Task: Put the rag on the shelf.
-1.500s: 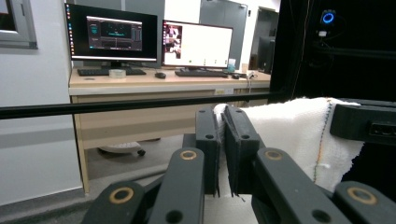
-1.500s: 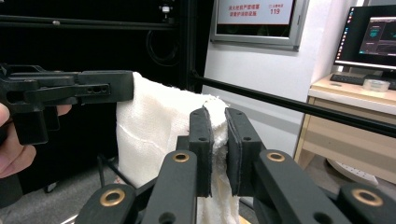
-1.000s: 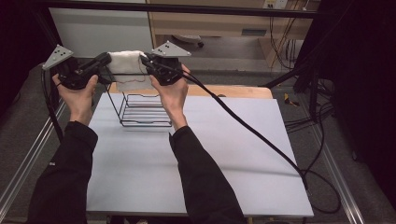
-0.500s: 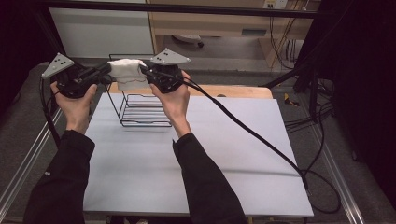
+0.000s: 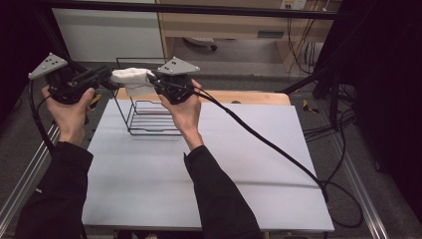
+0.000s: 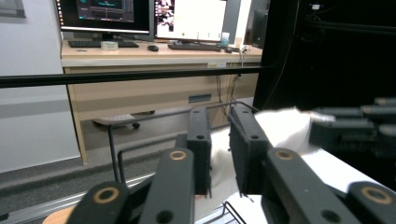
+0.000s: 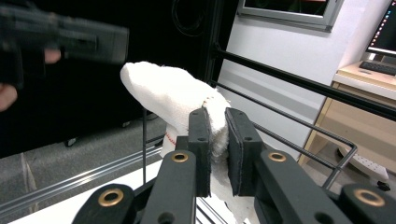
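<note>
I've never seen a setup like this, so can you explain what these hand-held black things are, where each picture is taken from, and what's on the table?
A person holds a two-jaw tool in each hand. The high view looks down from above: the left gripper and right gripper hold a white cloth between them, above a black wire basket standing on the white table. The other two pictures come from cameras riding on the grippers, looking along their jaws. The right gripper's jaws pinch the cloth. The left gripper's jaws have just been opening a little, with cloth between them.
</note>
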Motion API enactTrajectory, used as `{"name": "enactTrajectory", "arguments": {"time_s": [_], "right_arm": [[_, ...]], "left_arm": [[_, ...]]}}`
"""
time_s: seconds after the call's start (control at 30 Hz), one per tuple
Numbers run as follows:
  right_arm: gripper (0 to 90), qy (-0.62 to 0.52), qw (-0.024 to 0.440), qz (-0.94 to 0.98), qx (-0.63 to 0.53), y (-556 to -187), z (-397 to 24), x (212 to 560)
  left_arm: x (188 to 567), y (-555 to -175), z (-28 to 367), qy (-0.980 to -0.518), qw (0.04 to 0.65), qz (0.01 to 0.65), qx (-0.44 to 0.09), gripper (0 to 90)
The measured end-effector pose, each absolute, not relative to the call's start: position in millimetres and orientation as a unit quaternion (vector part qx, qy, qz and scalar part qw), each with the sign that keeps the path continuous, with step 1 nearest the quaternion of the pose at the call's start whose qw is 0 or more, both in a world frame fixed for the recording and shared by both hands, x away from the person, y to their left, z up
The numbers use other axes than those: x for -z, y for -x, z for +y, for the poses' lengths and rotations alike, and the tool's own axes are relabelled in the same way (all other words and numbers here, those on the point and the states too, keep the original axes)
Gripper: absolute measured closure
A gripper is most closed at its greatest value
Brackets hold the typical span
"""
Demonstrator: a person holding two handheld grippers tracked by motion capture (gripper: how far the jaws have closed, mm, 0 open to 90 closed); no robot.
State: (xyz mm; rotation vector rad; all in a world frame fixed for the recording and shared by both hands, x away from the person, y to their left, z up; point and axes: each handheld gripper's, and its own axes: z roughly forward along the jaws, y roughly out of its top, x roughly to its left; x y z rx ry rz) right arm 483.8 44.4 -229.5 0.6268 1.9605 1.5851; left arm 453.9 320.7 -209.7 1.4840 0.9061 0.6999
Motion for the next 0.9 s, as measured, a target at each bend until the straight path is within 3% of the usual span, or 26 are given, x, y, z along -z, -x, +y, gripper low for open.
{"name": "enactTrajectory", "arguments": {"time_s": [0.2, 0.4, 0.9], "right_arm": [[81.5, -0.230, 0.269, 0.731, -0.584, -482.3, 46.7, 232.9], [81.5, -0.226, 0.271, 0.733, -0.582, -481.2, 45.9, 234.4], [80.2, -0.222, 0.264, 0.743, -0.574, -480.2, 41.0, 243.3]], "left_arm": [[204.1, -473.0, 317.5, -0.651, 0.577, 0.406, -0.280, 89.6], [209.2, -484.5, 311.5, -0.666, 0.563, 0.409, -0.268, 89.8], [235.2, -467.6, 305.3, -0.691, 0.549, 0.392, -0.258, 89.9]]}}
